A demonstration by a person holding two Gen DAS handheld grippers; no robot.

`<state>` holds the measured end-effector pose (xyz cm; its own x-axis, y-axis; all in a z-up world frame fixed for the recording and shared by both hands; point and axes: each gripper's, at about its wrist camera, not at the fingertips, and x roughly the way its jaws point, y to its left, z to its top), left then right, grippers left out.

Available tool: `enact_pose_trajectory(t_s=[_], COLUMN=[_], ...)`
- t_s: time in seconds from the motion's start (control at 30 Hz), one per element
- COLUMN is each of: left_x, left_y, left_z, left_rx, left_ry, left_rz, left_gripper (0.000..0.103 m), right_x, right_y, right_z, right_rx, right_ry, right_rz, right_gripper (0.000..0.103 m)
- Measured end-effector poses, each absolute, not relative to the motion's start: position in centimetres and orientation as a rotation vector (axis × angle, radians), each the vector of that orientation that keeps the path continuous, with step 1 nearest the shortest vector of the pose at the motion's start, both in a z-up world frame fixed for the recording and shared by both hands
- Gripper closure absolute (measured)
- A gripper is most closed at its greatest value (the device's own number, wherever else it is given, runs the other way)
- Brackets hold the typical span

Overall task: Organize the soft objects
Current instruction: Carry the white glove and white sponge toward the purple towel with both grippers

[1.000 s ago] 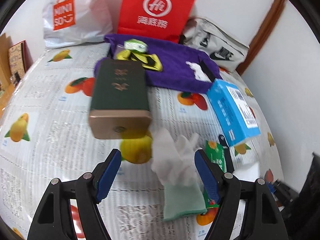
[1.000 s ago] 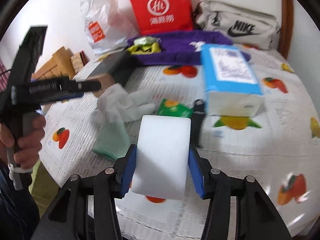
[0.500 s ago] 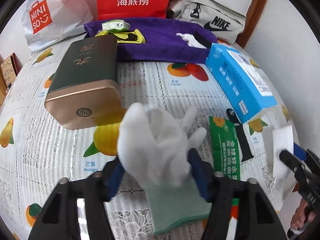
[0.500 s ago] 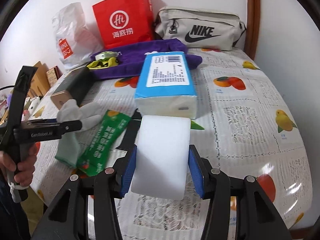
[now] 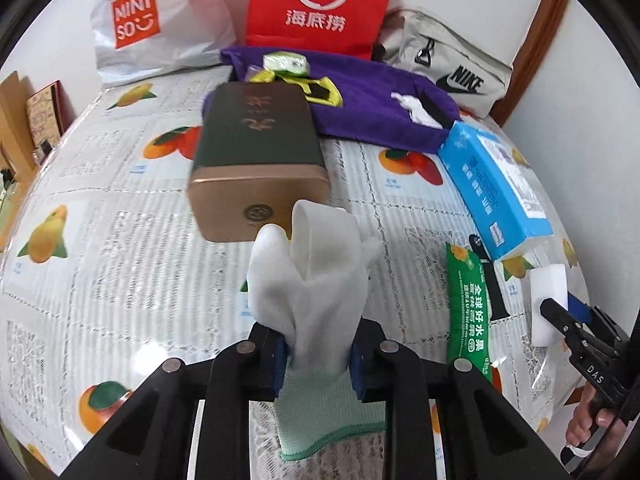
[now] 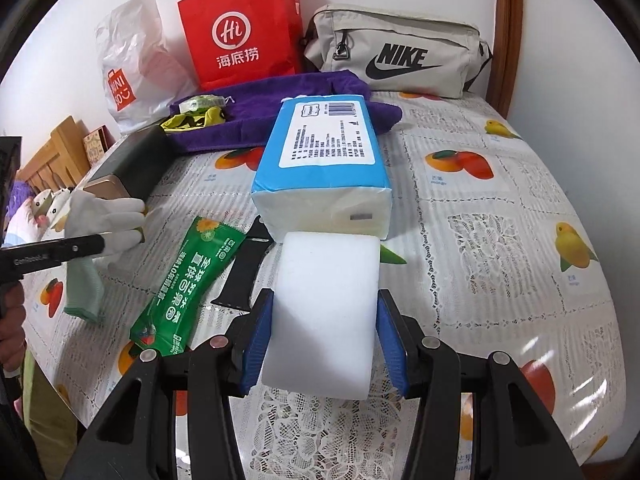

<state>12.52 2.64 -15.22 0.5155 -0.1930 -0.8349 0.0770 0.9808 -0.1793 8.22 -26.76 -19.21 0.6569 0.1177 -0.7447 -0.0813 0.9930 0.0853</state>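
**Both grippers loaded over the fruit-print table**

The left gripper is closing its jaws, blue pads already pinching a white glove at its wrist; the pale green cuff hangs near, the fingers stand up beyond. The right gripper clamps a white sponge block. Just beyond it lies a blue tissue pack, with a green sachet to its left on the tablecloth.

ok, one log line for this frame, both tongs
left tongs: closing on white glove | right tongs: shut on white sponge block | surface: fruit-print tablecloth
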Motion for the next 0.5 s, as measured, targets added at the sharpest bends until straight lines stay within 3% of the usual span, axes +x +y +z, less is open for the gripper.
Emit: enact_pose_trajectory(t_s=[0.5], left_x=[10.4], left_y=[4.5], left_z=[-11.2], left_rx=[-0.191], left_ry=[0.937], left_rz=[-0.138], left_gripper=[0.080], right_x=[6.8], right_y=[-25.8], right_z=[-14.7], right_rx=[0.049], right_ry=[0.779], right_rz=[0.154], right_gripper=[0.053])
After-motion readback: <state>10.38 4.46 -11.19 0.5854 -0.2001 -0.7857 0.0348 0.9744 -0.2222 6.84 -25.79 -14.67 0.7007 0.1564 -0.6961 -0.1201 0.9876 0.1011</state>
